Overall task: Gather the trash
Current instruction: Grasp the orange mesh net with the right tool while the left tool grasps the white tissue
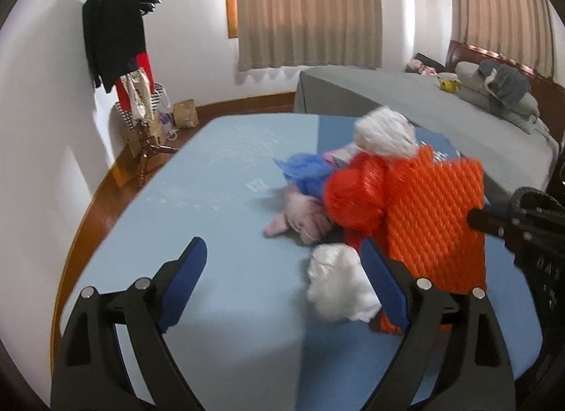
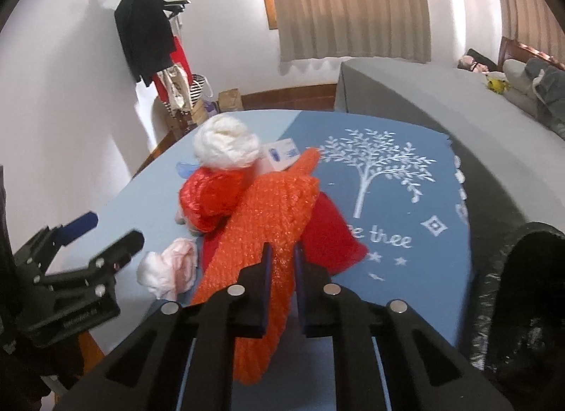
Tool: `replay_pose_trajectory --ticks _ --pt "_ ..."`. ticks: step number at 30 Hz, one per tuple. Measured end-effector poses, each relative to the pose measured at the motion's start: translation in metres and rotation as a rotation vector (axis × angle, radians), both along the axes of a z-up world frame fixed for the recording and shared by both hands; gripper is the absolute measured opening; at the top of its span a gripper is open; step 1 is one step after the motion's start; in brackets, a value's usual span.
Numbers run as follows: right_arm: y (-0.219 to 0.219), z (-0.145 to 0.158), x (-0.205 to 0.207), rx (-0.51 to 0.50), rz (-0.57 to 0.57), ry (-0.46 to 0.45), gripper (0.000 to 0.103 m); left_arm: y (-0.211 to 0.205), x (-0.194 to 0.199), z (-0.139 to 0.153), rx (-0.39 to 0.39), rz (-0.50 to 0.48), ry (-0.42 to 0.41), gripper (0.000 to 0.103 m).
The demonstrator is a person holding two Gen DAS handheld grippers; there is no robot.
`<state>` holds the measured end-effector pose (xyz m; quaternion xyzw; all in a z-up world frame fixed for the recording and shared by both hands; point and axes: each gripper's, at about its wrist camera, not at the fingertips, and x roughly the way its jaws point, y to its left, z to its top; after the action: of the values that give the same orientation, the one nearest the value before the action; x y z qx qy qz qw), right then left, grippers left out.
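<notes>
While the orange bubble wrap is clamped lengthwise by the right gripper, the black bin bag lies right of it; the left gripper is spread wide, empty.

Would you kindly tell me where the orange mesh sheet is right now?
In the right wrist view the orange mesh sheet is pinched in the right claw, draping over the trash pile beside the red bag.

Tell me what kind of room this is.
Most likely a bedroom: a bed with a wooden headboard and pillows, a coat rack hung with clothes, and curtains over the window.
</notes>
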<state>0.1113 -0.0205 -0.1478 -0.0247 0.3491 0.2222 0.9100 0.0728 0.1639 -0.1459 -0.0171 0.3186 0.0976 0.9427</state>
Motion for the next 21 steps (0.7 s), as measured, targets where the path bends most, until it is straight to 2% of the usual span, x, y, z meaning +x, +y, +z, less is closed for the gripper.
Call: replay_pose_trajectory --ticks 7,9,12,14,17,21 --pt "-0.016 0.001 0.007 0.007 -0.033 0.005 0.012 -0.021 0.009 -0.022 0.005 -0.059 0.053 0.086" --pt "-0.019 0.004 0.007 0.010 -0.039 0.000 0.012 -0.022 0.013 -0.029 -0.007 -0.074 0.070 0.082" --pt "-0.024 0.007 0.007 0.016 -0.047 -0.008 0.012 -0.026 0.021 -0.037 -0.050 -0.130 0.101 0.064" --pt "-0.027 0.009 0.005 0.018 -0.047 -0.018 0.012 -0.027 0.026 -0.042 -0.120 -0.192 0.117 0.039" --pt "-0.032 0.014 0.003 0.018 -0.047 -0.032 0.012 -0.033 0.028 -0.042 -0.145 -0.217 0.115 0.029" --pt "-0.040 0.024 -0.001 0.035 -0.053 -0.054 0.012 -0.037 0.024 -0.033 -0.148 -0.223 0.083 0.026"
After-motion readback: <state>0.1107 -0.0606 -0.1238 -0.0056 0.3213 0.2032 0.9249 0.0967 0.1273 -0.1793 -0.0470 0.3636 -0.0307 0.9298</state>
